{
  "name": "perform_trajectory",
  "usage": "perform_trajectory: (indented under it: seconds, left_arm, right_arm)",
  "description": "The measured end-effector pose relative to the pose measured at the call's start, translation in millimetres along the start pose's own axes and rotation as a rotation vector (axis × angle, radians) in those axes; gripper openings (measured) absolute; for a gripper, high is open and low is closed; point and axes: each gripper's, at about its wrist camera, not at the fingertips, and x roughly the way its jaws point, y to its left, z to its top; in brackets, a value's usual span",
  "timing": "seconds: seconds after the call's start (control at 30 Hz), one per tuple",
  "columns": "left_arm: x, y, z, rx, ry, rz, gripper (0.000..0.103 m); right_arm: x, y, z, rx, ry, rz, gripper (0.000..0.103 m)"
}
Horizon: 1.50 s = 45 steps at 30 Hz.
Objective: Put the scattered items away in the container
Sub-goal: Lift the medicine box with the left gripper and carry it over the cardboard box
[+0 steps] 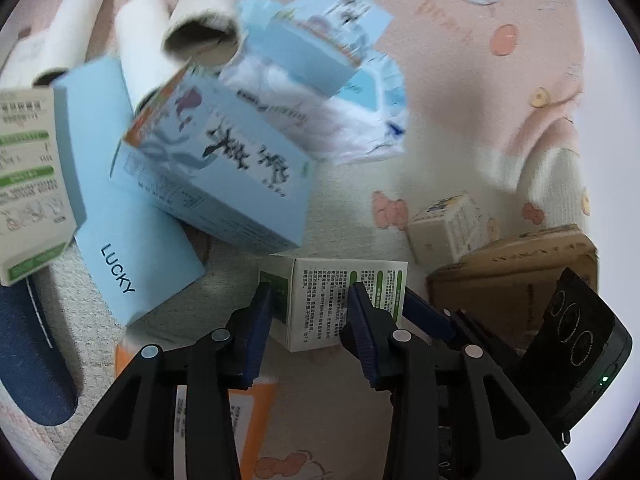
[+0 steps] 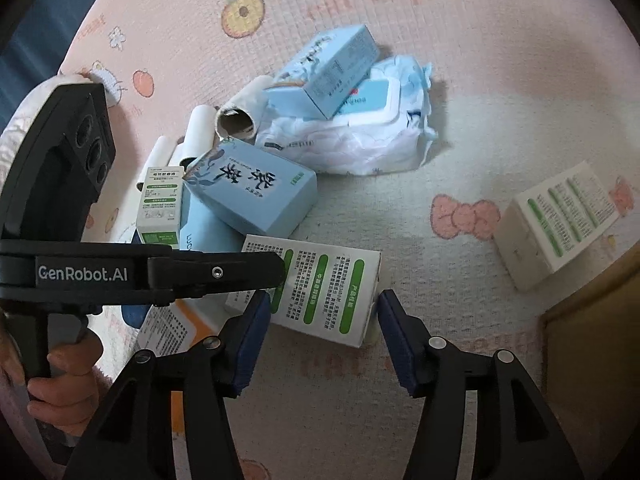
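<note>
A white box with green labels (image 1: pixel 320 300) (image 2: pixel 320 284) lies flat on the pink mat, and both grippers hang over it. My left gripper (image 1: pixel 310 292) straddles one end corner, its blue pads apart and not pressing. My right gripper (image 2: pixel 323 298) stands open around the near edge, with a small gap at its right pad. The left gripper's finger (image 2: pixel 276 270) reaches over the box's left end. The cardboard container (image 1: pixel 520 272) (image 2: pixel 580 340) sits to the right. A second white box (image 1: pixel 448 228) (image 2: pixel 560 220) lies near it.
A heap lies beyond: blue tea boxes (image 2: pixel 256 192), a wet-wipes pack (image 2: pixel 360 136), cardboard tubes (image 2: pixel 240 116), a blue LUCKY box (image 1: pixel 120 240) and a tall white-green box (image 2: pixel 160 204). An orange-white box (image 1: pixel 248 408) lies under the left gripper. A dark blue slipper (image 1: pixel 28 360) sits at left.
</note>
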Motion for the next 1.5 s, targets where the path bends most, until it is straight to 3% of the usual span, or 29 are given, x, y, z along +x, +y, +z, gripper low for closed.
perform_trajectory:
  seconds: [0.4,0.83,1.13,1.5]
  left_arm:
    - [-93,-50,-6,0.122,-0.197,-0.088,0.041]
    - [-148,-127,-36,0.238,-0.305,-0.151,0.041]
    - [-146,-200,-52,0.332,-0.281,-0.19,0.041]
    - [-81,-306,-55,0.407,-0.139,-0.247,0.041]
  right_arm:
    - [-85,39,20,-0.109,-0.223,-0.068,0.054]
    - [-182,57,9,-0.152,-0.374,-0.152,0.054]
    - [-241,35,-10,-0.137,-0.413,-0.23,0.054]
    - [-302,-53,-23,-0.082,-0.344,-0.355,0.054]
